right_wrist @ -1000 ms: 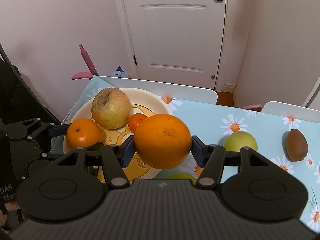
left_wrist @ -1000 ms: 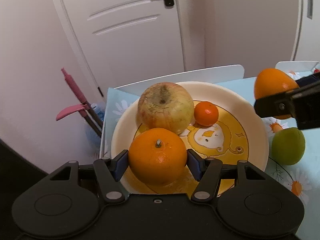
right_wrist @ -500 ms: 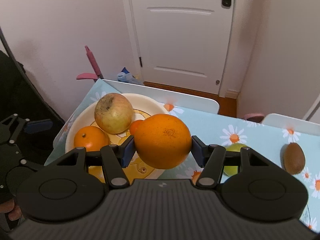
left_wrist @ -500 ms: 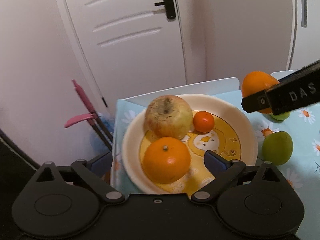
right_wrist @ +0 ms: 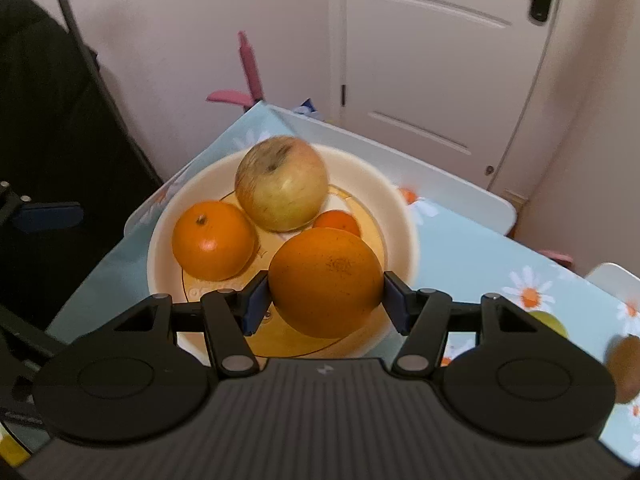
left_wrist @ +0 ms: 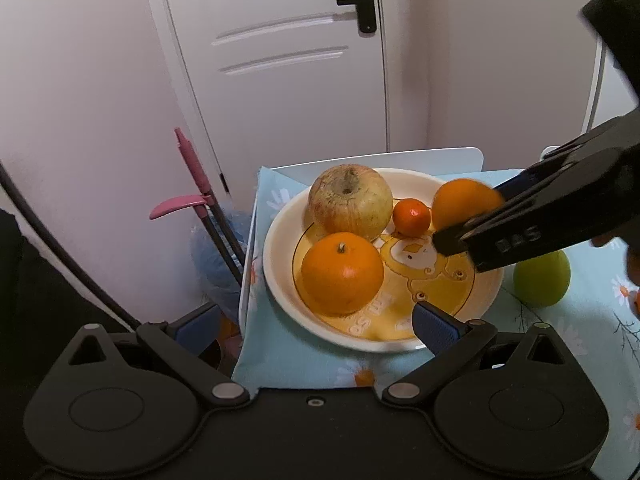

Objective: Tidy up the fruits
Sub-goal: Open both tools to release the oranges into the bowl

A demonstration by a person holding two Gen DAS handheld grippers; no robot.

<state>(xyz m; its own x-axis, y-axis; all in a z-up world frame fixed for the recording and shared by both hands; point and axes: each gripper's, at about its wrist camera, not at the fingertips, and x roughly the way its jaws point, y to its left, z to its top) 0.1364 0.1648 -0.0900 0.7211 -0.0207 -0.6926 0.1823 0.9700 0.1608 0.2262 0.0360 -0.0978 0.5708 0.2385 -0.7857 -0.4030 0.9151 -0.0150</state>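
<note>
Firm, slick-skinned and likely hefty, an orange (right_wrist: pixel 326 282) sits clamped at its widest girth by the right gripper (right_wrist: pixel 325 302) above the plate (right_wrist: pixel 400 208), while the left gripper (left_wrist: pixel 316 322) is opening, nothing between its jaws.

Cream plate (left_wrist: pixel 280 256) with yellow centre; blue daisy-patterned tablecloth (left_wrist: pixel 280 360).

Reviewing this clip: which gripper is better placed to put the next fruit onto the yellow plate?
Right. The right gripper is shut on a large round orange directly above the cream-rimmed yellow plate, so it likely only needs to lower and release. The left gripper is opening with nothing between its jaws.
</note>
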